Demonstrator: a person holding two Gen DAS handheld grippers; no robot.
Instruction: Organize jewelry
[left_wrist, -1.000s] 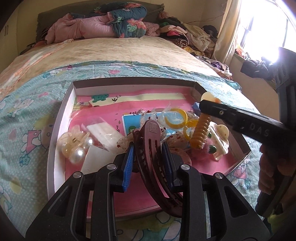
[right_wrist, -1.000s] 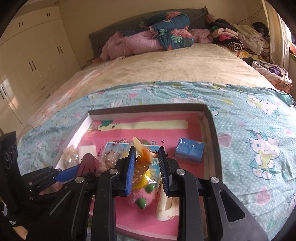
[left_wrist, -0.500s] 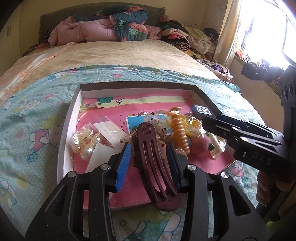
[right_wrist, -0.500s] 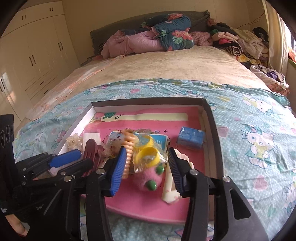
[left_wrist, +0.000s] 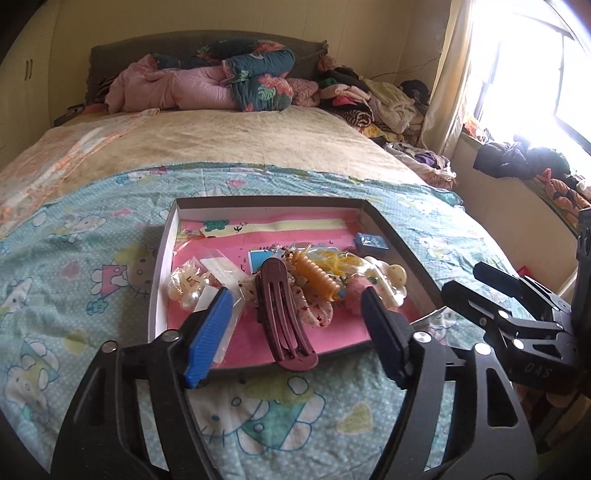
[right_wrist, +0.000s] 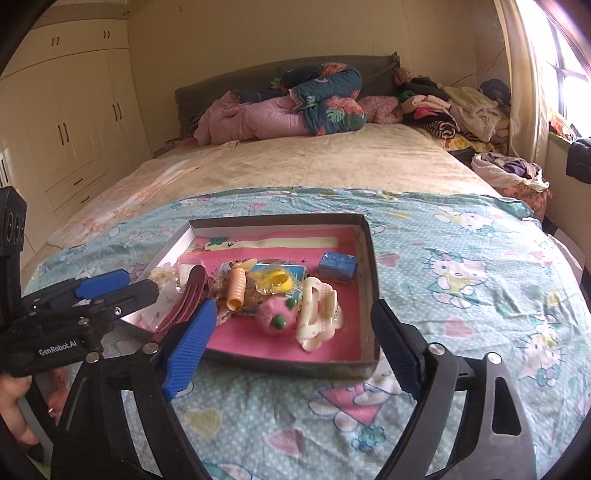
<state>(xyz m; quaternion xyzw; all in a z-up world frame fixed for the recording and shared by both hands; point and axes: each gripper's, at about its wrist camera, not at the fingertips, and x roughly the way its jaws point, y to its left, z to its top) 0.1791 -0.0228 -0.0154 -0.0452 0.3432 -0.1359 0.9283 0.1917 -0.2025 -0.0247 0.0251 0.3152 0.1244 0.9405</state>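
A shallow box (left_wrist: 164, 258) (right_wrist: 369, 266) with a pink floor lies on the bed. In it are a maroon hair clip (left_wrist: 282, 317) (right_wrist: 186, 299) resting over the near rim, an orange spiral clip (left_wrist: 319, 277) (right_wrist: 236, 290), a pink fuzzy ball (right_wrist: 275, 315), a cream claw clip (right_wrist: 317, 317), yellow rings (right_wrist: 275, 280), pearl pieces (left_wrist: 184, 291) and a small blue box (left_wrist: 371, 242) (right_wrist: 338, 264). My left gripper (left_wrist: 295, 332) is open and empty, in front of the box. My right gripper (right_wrist: 291, 339) is open and empty, also before the near rim.
The box sits on a turquoise cartoon-print blanket (right_wrist: 461, 258). Folded quilts (left_wrist: 221, 81) and piled clothes (left_wrist: 369, 99) lie at the head of the bed. A wardrobe (right_wrist: 66, 122) stands at left; a window sill with clothes (left_wrist: 535, 166) is at right.
My left gripper opened and let go of the maroon clip, which now lies on the box rim. My right gripper released the orange spiral clip. Both grippers drew back from the box.
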